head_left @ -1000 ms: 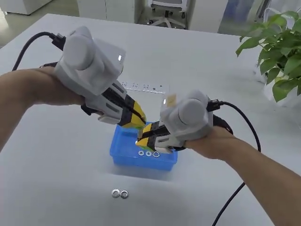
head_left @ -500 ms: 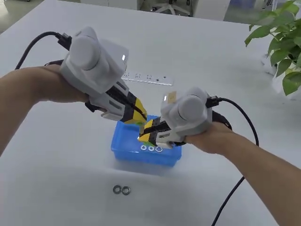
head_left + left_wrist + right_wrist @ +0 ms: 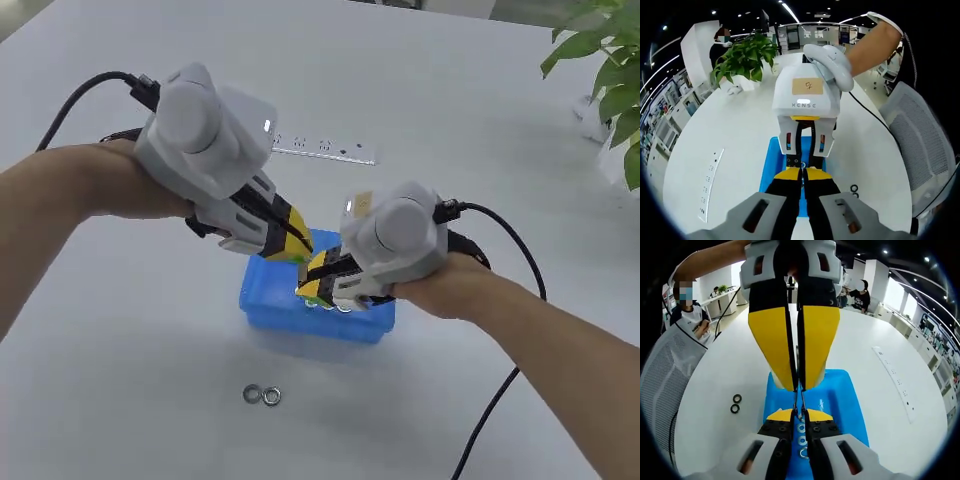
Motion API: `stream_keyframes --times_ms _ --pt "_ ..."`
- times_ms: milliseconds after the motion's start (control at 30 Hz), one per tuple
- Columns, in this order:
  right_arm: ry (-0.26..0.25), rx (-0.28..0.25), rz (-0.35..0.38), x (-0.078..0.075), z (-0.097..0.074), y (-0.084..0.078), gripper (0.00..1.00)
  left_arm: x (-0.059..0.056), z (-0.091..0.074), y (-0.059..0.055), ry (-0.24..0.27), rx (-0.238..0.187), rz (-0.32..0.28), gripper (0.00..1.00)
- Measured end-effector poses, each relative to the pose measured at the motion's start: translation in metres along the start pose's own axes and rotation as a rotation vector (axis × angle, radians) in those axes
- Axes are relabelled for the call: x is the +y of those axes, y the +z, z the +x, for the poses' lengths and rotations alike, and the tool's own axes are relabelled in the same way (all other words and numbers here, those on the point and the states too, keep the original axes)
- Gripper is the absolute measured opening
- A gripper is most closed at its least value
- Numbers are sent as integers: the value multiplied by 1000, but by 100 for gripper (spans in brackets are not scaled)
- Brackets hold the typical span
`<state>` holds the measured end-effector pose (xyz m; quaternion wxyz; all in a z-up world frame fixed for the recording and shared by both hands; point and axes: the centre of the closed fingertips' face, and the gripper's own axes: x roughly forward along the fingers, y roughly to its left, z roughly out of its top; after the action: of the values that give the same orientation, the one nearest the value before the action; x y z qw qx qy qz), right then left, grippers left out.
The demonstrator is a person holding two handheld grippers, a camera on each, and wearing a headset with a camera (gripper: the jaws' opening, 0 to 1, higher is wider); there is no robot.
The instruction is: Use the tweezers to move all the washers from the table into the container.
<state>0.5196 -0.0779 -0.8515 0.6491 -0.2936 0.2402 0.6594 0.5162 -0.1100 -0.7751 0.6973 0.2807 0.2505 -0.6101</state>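
Note:
A blue container sits mid-table with washers lying in it. Two more washers rest side by side on the white table in front of it, also seen as washers left of the container. My left gripper and right gripper meet tip to tip just above the container. Thin metal tweezers run between the left gripper's yellow jaws and into my right gripper. Both pairs of jaws look shut on the tweezers. In the left gripper view my left gripper faces the right one head-on.
A white power strip lies on the table behind the container. A potted plant stands at the far right edge. Black cables trail from both grippers. An office chair stands beside the table.
The head camera has moved, shifting the scene. Both grippers stay tip to tip above the container; the right one now covers more of the washers inside it.

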Motion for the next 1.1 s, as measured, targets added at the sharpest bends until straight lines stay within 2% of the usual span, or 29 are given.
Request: stream_keyframes --times_ms 333,667,867,1100 --pt "17 27 10 1 8 -9 10 1 7 -9 2 9 -12 5" --pt "12 27 6 0 9 -8 11 2 6 -10 10 9 -26 5" --pt "11 32 -2 1 8 -8 11 0 5 -9 8 12 -23 5" --pt "-4 27 -15 1 1 -1 11 -2 -2 -2 19 4 -16 5"
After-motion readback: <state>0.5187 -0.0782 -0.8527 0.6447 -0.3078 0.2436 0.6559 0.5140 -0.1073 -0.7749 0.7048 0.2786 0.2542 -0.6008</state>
